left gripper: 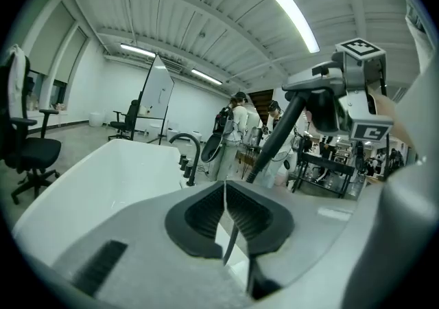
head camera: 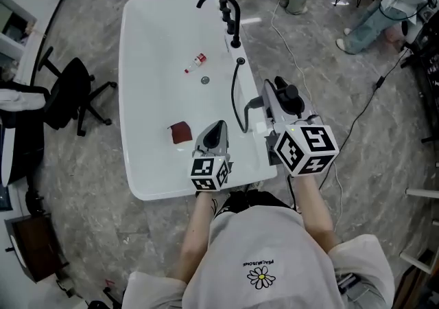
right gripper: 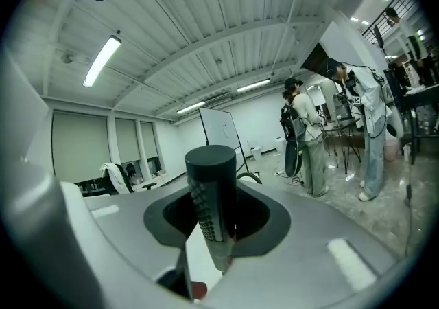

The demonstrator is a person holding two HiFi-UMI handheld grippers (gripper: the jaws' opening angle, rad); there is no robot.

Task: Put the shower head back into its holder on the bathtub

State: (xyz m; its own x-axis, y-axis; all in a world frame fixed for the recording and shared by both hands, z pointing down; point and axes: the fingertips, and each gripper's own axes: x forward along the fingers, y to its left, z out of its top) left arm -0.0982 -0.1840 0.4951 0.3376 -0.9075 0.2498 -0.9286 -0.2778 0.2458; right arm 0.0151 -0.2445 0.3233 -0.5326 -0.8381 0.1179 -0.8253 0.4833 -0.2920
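Note:
My right gripper [head camera: 280, 97] is shut on the black shower head [head camera: 293, 100] beside the right rim of the white bathtub [head camera: 147, 40]. In the right gripper view the dark cylindrical shower head [right gripper: 211, 194] stands upright between the jaws. Its black hose [head camera: 235, 98] curves back to the small holder [head camera: 240, 62] on the rim, just below the black faucet [head camera: 225, 7]. My left gripper [head camera: 217, 127] hangs over the tub's near end, shut and empty [left gripper: 225, 206]. The left gripper view shows the shower head [left gripper: 276, 137] slanting down from my right gripper [left gripper: 329, 98].
Inside the tub lie a small red-and-white bottle [head camera: 196, 62], the drain [head camera: 204, 80] and a brown-red cloth [head camera: 181, 132]. A black office chair [head camera: 68, 95] stands left of the tub. People [head camera: 374, 19] stand at the far right, and cables [head camera: 363, 112] cross the floor.

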